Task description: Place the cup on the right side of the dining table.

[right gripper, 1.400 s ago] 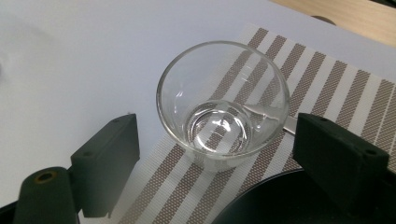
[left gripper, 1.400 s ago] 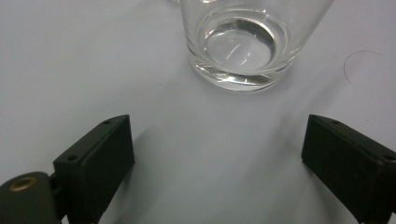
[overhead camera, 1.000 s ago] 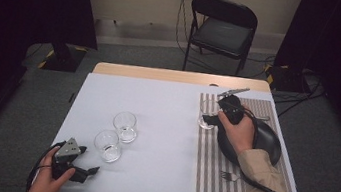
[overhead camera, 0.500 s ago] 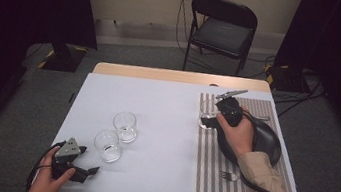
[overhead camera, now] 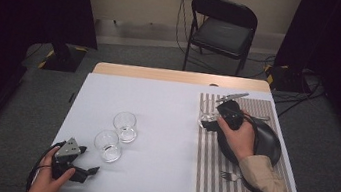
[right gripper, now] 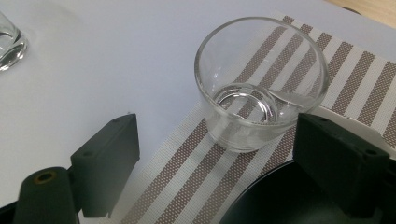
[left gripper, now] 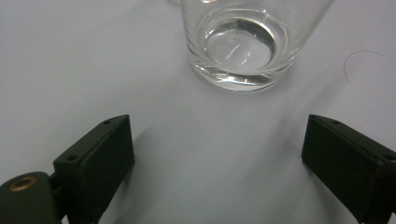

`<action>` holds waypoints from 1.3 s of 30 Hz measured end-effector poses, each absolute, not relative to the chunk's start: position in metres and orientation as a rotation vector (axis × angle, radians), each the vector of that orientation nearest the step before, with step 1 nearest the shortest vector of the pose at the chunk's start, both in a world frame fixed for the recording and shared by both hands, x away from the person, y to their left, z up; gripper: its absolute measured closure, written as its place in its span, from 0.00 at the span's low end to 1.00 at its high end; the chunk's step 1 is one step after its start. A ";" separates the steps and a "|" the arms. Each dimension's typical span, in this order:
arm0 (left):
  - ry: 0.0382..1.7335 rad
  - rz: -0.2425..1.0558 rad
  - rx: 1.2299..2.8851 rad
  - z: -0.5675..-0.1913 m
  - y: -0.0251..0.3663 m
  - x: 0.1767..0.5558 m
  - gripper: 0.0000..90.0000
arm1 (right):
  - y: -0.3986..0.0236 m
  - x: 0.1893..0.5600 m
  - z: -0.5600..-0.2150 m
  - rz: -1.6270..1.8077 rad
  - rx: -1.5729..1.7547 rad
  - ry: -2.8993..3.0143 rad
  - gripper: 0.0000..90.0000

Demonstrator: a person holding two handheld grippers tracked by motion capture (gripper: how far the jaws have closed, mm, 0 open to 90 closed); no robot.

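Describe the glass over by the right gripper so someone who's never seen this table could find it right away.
Start at the striped placemat on the right side of the white table. At its far left corner, beside the black plate, stands a short clear glass, just ahead of the open right gripper. Unlike the two glasses on bare white tabletop at the left, it sits on the stripes.

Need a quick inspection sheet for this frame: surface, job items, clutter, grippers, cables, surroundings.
Surface: white table, striped placemat at its right.
Job's things: glass on the placemat, upright, empty; two glasses at front left, upright.
Clutter: black plate, fork and knife on the placemat.
Grippers: right gripper open, one jaw close beside the placemat glass; left gripper open, short of the nearest glass.
Cables: one trails from each gripper; more on the floor beyond.
Surroundings: folding chair, dark curtains, grey floor.
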State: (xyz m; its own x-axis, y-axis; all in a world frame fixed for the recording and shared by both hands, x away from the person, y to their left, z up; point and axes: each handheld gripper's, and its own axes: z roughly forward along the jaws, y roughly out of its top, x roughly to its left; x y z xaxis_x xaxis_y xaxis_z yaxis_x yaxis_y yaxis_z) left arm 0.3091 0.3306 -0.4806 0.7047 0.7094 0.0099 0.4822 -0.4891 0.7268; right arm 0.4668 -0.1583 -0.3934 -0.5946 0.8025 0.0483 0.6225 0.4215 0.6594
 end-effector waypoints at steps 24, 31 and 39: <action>0.903 0.401 2.184 -0.481 0.331 0.309 0.09 | -0.155 0.454 -0.398 0.974 1.220 2.443 0.15; 0.903 0.402 2.184 -0.481 0.331 0.309 0.09 | -0.151 0.451 -0.399 0.984 1.201 2.452 0.15; 0.904 0.402 2.184 -0.481 0.331 0.309 0.09 | -0.149 0.447 -0.401 1.007 1.194 2.468 0.15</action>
State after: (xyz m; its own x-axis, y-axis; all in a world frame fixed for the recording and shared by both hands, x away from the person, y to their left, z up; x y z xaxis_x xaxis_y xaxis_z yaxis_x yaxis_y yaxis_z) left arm 0.3091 0.3306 -0.4806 0.7046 0.7095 0.0096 0.4825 -0.4890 0.7267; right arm 0.4470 -0.1492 -0.4007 -0.6455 0.7580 0.0936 0.6071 0.4349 0.6651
